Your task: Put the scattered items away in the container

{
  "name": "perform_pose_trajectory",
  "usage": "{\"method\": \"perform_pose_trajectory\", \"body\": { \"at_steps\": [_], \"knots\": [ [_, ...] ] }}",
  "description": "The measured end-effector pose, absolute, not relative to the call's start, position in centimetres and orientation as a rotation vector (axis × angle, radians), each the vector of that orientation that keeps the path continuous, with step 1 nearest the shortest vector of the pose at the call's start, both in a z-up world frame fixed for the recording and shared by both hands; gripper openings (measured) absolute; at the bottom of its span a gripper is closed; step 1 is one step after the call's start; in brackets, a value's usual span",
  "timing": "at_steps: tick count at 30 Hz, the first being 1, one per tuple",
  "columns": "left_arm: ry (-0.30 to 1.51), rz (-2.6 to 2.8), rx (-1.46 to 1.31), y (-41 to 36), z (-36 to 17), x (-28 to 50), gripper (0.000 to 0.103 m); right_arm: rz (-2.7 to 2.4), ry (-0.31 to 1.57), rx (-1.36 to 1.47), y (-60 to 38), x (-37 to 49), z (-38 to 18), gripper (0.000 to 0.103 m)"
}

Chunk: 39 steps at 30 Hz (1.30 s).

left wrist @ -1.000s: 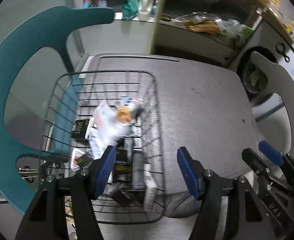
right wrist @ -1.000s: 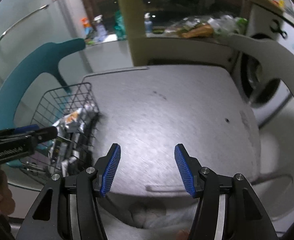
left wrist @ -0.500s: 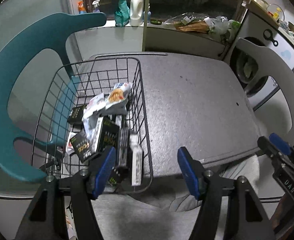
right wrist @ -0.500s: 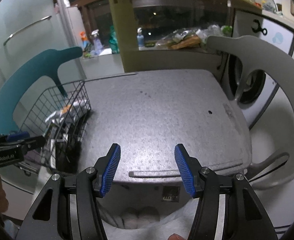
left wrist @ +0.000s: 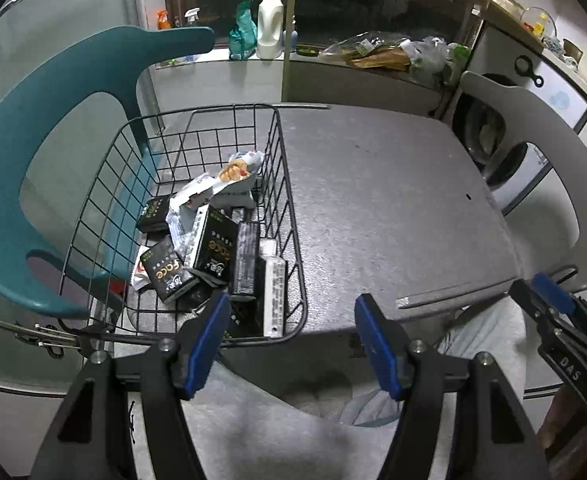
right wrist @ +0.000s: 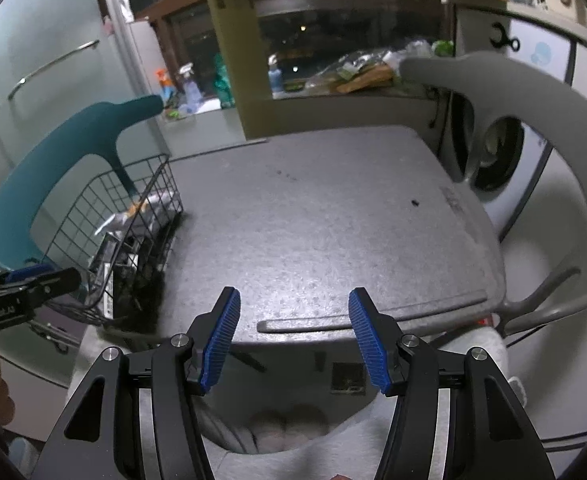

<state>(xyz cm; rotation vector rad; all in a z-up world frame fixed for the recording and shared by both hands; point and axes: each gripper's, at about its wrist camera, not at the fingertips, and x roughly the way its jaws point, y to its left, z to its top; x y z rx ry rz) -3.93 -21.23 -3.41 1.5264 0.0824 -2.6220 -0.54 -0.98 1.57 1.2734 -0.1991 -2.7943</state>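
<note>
Black wire basket (left wrist: 289, 216) stood at left edge of grey table (left wrist: 393, 208), holding black boxes (left wrist: 213, 244) and snack packet (left wrist: 233, 172). Left wrist view looked down into basket, box labels readable; right wrist view showed only basket side (right wrist: 141, 216), contents half hidden. Left gripper (left wrist: 289, 344) spread, nothing between pads. Right gripper (right wrist: 291, 334) likewise spread, empty, above table's near edge. Teal chair (left wrist: 53, 128) behind basket.
</note>
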Motion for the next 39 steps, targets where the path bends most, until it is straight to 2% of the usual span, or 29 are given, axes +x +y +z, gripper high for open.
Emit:
{"method": "perform_pose_trajectory", "body": {
  "at_steps": [6, 39],
  "knots": [
    [0.06, -2.64, 1.507, -20.6, -2.8, -3.5, 0.073, -2.797, -0.185, 1.251, -1.4, -0.1, 2.1, 0.057],
    [0.063, -2.621, 1.523, -20.4, -2.9, -3.1, 0.074, -2.779, -0.148, 1.226, -2.5, 0.3, 2.2, 0.057]
  ]
}}
